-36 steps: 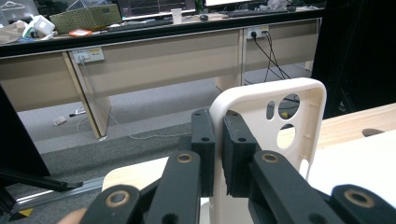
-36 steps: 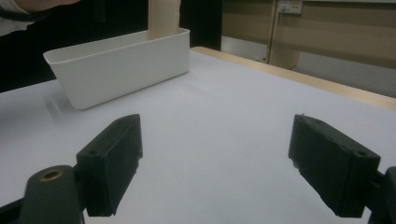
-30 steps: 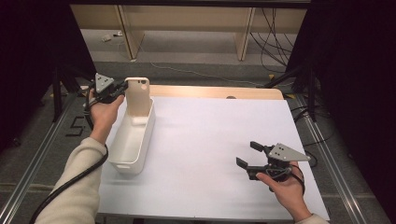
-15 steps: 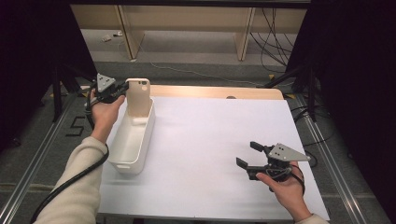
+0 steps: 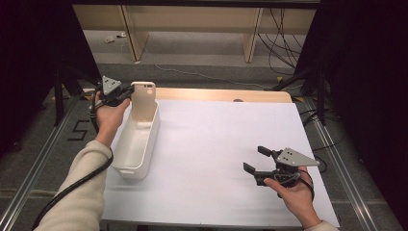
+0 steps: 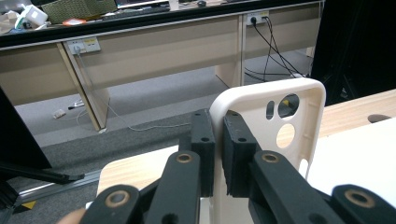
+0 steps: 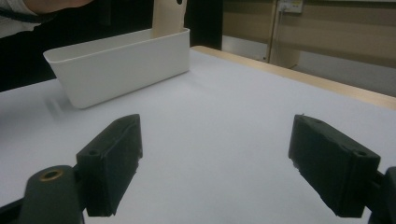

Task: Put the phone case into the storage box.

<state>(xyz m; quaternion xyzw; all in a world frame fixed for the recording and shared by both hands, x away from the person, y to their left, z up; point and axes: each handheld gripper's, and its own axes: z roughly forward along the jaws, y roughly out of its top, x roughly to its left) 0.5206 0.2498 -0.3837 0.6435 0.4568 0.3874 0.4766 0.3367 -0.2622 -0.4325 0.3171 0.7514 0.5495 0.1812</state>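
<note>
High view: nearest, at the bench's [image 5: 202,159] right front, the right hand-held gripper [image 5: 255,161] rests with its jaws spread wide and nothing between them. Farther off, at the left edge, a long white bin [image 5: 137,139] lies lengthwise. At its far end the left hand-held gripper [image 5: 129,92] is clamped on the side edge of an upright cream phone case [image 5: 143,98].

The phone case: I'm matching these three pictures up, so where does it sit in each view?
High view: phone case upright at the far end of the white bin, upper left, pinched by the left gripper.
Left gripper view: centre-right, its edge between the jaws.
Right gripper view: top edge, behind the bin.
Shared landmark: the white bin.
</note>
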